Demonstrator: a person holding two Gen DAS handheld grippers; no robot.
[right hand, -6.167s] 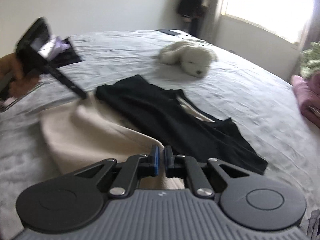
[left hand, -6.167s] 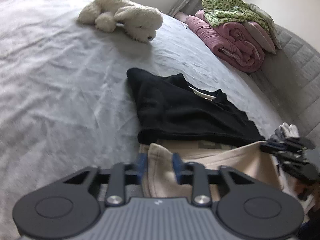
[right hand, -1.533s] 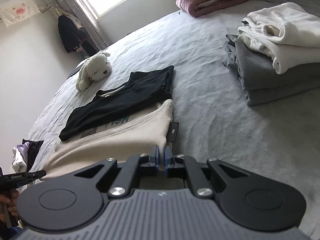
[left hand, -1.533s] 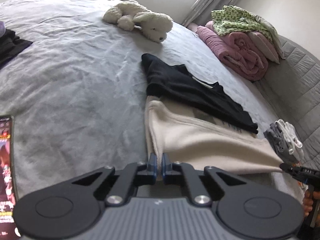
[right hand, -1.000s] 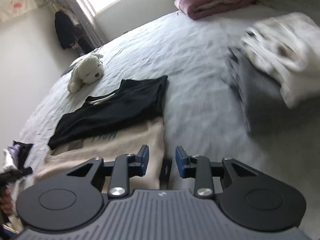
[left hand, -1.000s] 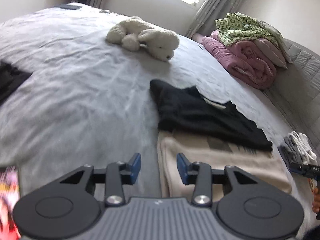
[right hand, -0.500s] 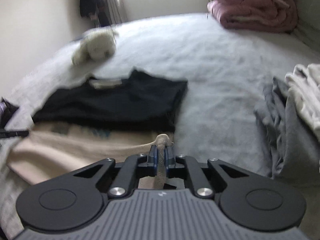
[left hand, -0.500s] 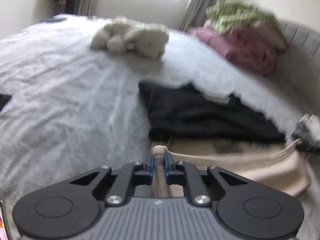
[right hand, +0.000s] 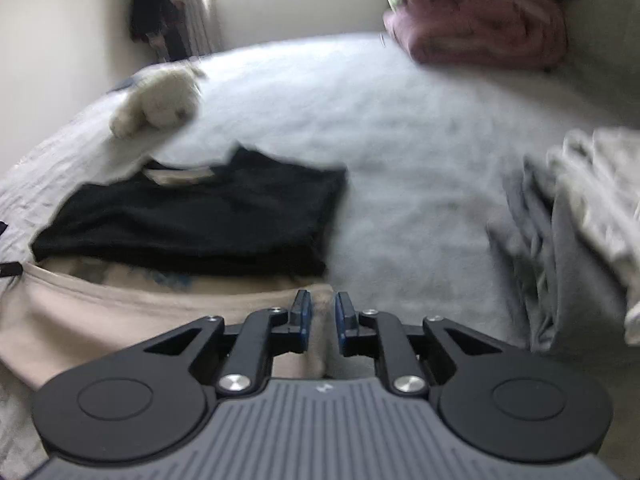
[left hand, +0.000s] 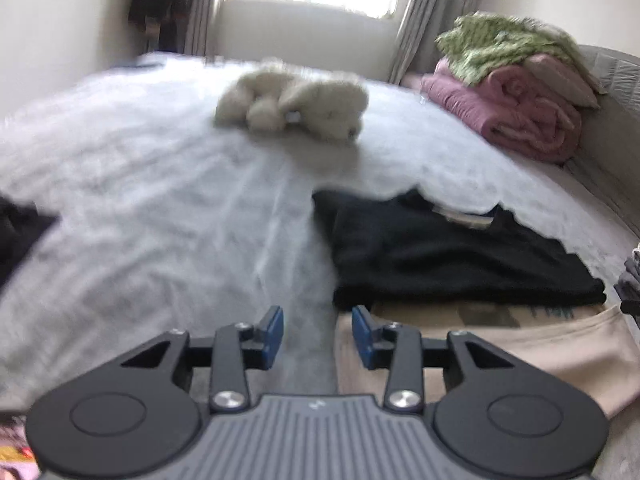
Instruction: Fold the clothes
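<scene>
left gripper [left hand: 317, 334]: jaws opening, spread apart with only bed sheet between them; the beige garment's corner lies just beside the right-hand pad
right gripper [right hand: 319, 317]: jaws opening, the beige garment's other corner stands between the pads, which seem just clear of it
beige garment [left hand: 540, 344]: folded into a long strip, flat on the bed [left hand: 160, 200], near edge
black garment [right hand: 200, 216]: folded, lying on the beige one's far part
plush toy [left hand: 296, 100]: farther back on the bed
folded stack [right hand: 568, 220]: grey and white, right of the right gripper
pink blanket [left hand: 516, 112]: rolled by the headboard
</scene>
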